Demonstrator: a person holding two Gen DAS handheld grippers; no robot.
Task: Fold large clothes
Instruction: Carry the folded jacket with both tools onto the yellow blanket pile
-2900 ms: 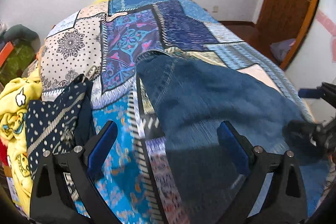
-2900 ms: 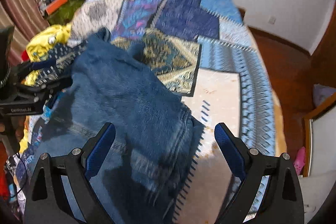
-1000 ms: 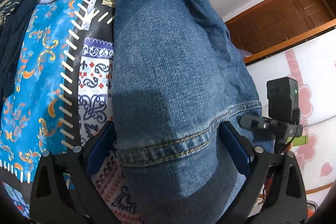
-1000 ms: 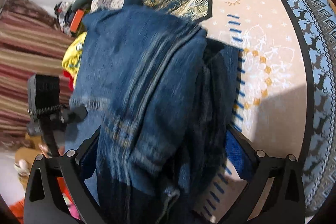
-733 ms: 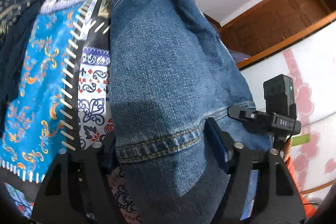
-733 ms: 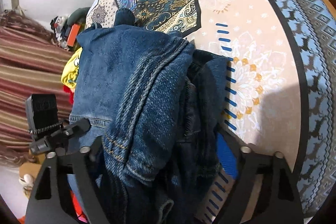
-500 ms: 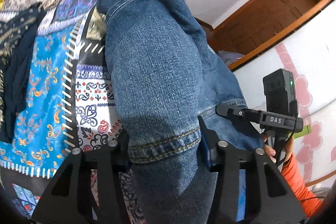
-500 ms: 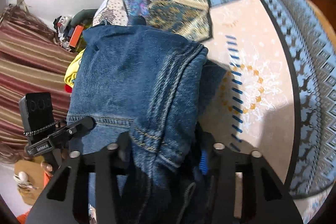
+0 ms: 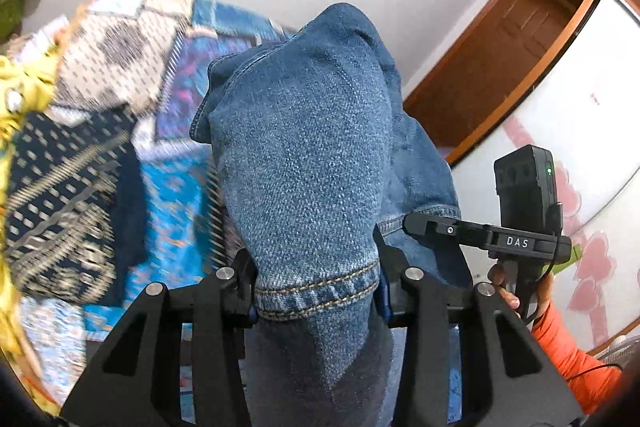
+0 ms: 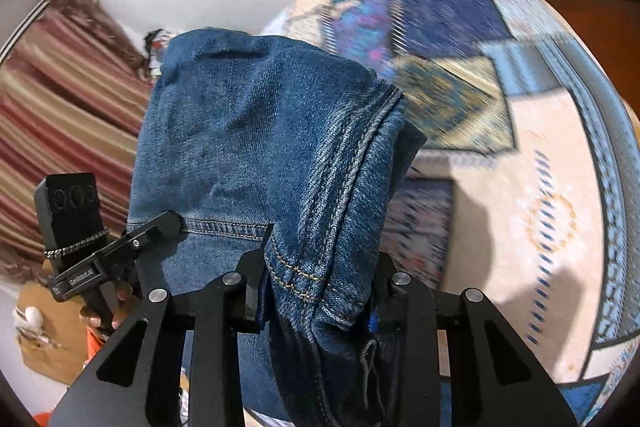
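Observation:
A pair of blue jeans (image 9: pixel 304 155) hangs between my two grippers, lifted above the patchwork bedspread (image 9: pixel 168 163). My left gripper (image 9: pixel 316 291) is shut on the jeans at a stitched hem. My right gripper (image 10: pixel 316 287) is shut on the jeans (image 10: pixel 256 147) at a bunched, seamed edge. In the left wrist view the other gripper (image 9: pixel 480 235) holds the denim to the right. In the right wrist view the other gripper (image 10: pixel 116 251) holds it to the left.
Piled clothes lie at the bed's left edge: a dark dotted garment (image 9: pixel 60 195) and a yellow one (image 9: pixel 20 91). A wooden door (image 9: pixel 500 39) is on the right, a striped curtain (image 10: pixel 52 99) on the left. The bedspread (image 10: pixel 520 187) stretches right of the jeans.
Both grippers closed on the jeans' near edge and lifted it off the bed. The denim now rises in front of both cameras, and the bed sits lower and farther away.

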